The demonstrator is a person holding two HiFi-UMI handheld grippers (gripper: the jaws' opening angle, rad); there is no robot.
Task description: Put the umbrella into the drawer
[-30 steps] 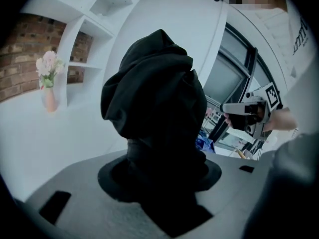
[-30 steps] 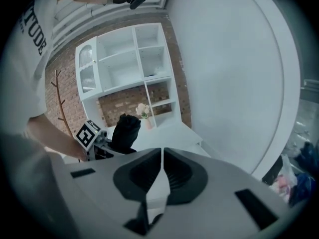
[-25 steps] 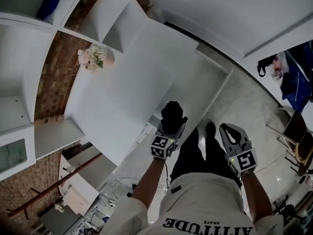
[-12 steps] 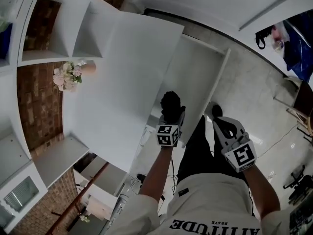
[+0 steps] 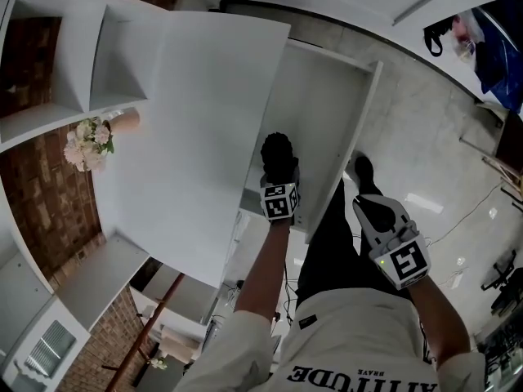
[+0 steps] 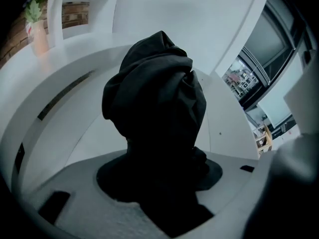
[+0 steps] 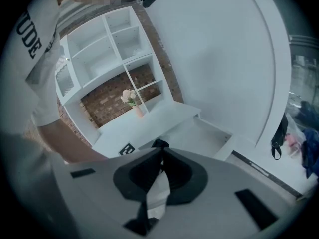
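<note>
**White cabinet top** (image 5: 188, 137) — a broad flat panel that fills the head view's centre-left, with brick wall seen at 8 o'clock of it.

**White shelf unit** (image 5: 73, 55) — open cubbies, set at 10 o'clock of the cabinet top.

**Drawer** (image 5: 327, 113) — white, pulled fully open, its bare floor exposed; it is placed at 3 o'clock of the cabinet top.

**Right gripper** (image 5: 366, 207) — carried at 4 o'clock of the left gripper, over the tiled floor. Its jaws are brought together at the tips and nothing is held between them.

**Left gripper** (image 5: 279, 183) — pointed steeply down over the drawer's near left part. Its jaws are spread fairly wide and clamped on the umbrella.

**Umbrella** (image 6: 159, 108) — black, folded into a bundle of cloth, gripped at its lower end and held above the drawer's floor. Contact with the drawer cannot be told.

**Vase of pale flowers** (image 5: 94, 137) — stood on the cabinet top, at 9 o'clock of the umbrella and well apart from it.
</note>
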